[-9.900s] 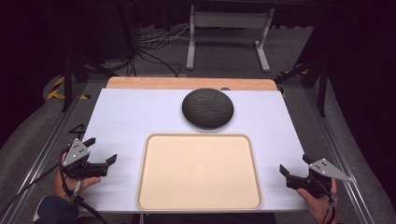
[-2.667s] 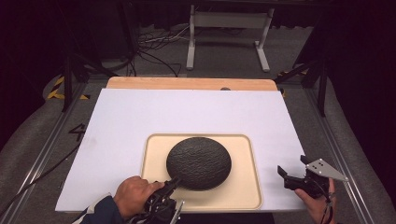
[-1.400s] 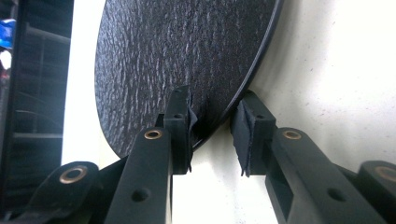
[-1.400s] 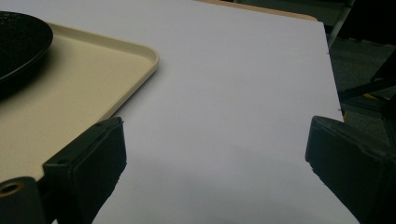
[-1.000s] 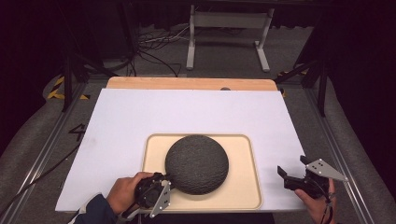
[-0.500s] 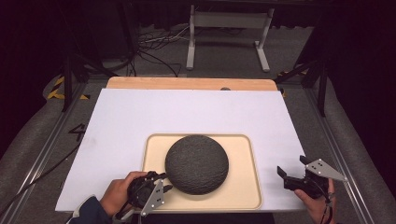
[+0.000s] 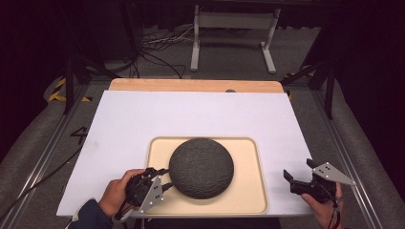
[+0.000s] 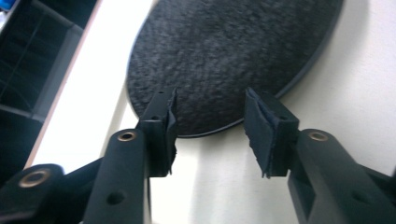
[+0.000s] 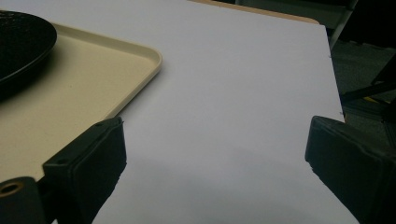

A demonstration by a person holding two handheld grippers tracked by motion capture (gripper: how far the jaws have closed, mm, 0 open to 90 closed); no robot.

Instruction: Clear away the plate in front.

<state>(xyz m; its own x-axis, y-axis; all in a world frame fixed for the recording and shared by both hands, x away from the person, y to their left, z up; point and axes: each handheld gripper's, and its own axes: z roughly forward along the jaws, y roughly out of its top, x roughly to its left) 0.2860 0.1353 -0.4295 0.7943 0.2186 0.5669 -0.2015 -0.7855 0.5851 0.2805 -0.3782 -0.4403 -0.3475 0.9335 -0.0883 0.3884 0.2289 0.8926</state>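
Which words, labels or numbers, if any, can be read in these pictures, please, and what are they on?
"4": a dark mark that looks like this digit, on the grey floor left of the table; I cannot be sure of it.
No readable text on the tray, the dark dome, the white sheet or either tool.

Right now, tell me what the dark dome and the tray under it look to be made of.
The dome looks like woven or felted fabric, matte charcoal: the left gripper view shows a fuzzy, grainy surface with a thin smooth rim, possibly plastic. The tray looks like moulded plastic, cream and satin-smooth, judging by its rounded raised lip and even colour.
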